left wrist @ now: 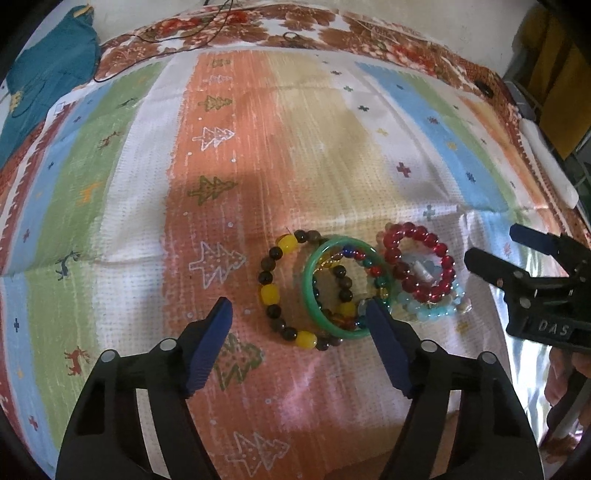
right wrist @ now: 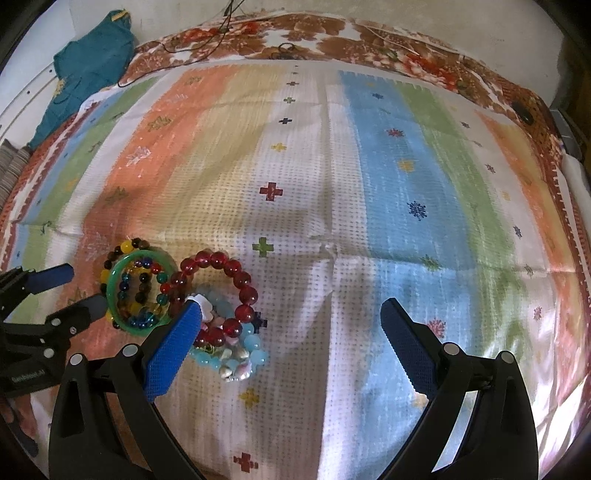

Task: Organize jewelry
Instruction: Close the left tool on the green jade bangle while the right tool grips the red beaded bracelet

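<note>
A pile of bracelets lies on a striped cloth (left wrist: 258, 155). In the left wrist view a brown and yellow bead bracelet (left wrist: 271, 295) lies leftmost, a green bangle (left wrist: 308, 291) overlaps it with a multicolour bead bracelet (left wrist: 373, 271) inside, then a red bead bracelet (left wrist: 443, 264) on pale blue beads (left wrist: 428, 315). My left gripper (left wrist: 299, 310) is open, just above the pile's near side. My right gripper (right wrist: 291, 314) is open, its left finger beside the red bracelet (right wrist: 243, 286). The green bangle (right wrist: 114, 280) and blue beads (right wrist: 255, 354) show too.
A teal cloth (left wrist: 48, 74) lies at the far left and a thin black cable (left wrist: 177, 33) runs over the floral bedspread (left wrist: 314, 26) at the back. A white bar (left wrist: 546, 162) lies at the right edge. The striped cloth (right wrist: 388, 166) spreads wide to the right.
</note>
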`<state>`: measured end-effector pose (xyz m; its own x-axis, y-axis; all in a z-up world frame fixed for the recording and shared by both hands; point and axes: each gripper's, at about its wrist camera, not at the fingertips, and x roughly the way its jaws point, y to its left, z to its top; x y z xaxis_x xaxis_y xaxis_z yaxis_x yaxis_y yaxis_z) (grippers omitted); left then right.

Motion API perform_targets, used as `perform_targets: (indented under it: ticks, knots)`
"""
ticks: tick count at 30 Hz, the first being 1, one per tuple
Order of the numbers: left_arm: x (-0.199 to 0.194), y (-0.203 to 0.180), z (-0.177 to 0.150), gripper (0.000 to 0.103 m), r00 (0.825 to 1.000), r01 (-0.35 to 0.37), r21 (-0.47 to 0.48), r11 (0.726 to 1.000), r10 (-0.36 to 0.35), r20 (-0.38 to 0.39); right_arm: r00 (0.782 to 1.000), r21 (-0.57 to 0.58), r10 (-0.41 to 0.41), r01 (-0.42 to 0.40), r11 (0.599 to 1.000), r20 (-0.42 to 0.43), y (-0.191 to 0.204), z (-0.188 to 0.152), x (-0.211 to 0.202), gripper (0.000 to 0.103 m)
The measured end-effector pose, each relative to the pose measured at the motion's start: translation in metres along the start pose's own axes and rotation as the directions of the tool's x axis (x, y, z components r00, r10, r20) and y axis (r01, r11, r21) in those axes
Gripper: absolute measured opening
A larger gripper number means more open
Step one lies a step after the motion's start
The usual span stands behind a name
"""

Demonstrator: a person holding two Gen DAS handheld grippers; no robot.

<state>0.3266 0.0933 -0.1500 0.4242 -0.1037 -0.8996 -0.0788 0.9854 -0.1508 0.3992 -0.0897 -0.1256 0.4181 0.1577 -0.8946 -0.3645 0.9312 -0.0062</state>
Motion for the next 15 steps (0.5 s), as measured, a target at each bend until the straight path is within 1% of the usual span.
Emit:
perform_targets:
  ticks: [2,3,6,12,13,15]
  knots:
    - [0.001,0.003,0.001,0.07,1.0,0.018,-0.014,1.0,-0.018,0.0,1.0,0.01,-0.013,0.013,1.0,0.009,-0.001,0.002,0.001,0.09]
    - [0.002,0.004,0.001,0.067,1.0,0.019,-0.019,1.0,-0.019,-0.001,1.0,0.013,-0.011,0.01,1.0,0.006,-0.001,0.003,0.003,0.09]
    - [0.003,0.004,0.002,0.065,1.0,0.02,-0.016,1.0,-0.02,0.0,1.0,0.012,0.001,-0.001,1.0,-0.007,0.002,0.005,0.009,0.09]
    - [0.01,0.004,0.002,0.057,1.0,0.003,-0.005,1.0,-0.003,-0.014,1.0,-0.001,0.007,-0.007,1.0,-0.023,0.009,0.005,0.018,0.079]
    - [0.011,0.004,0.002,0.056,1.0,0.001,-0.003,1.0,-0.001,-0.015,1.0,-0.003,0.01,-0.01,1.0,-0.026,0.01,0.004,0.019,0.077]
    - [0.013,0.003,0.003,0.056,1.0,-0.008,0.006,1.0,0.008,-0.013,1.0,-0.005,0.009,-0.01,1.0,-0.029,0.012,0.004,0.021,0.075]
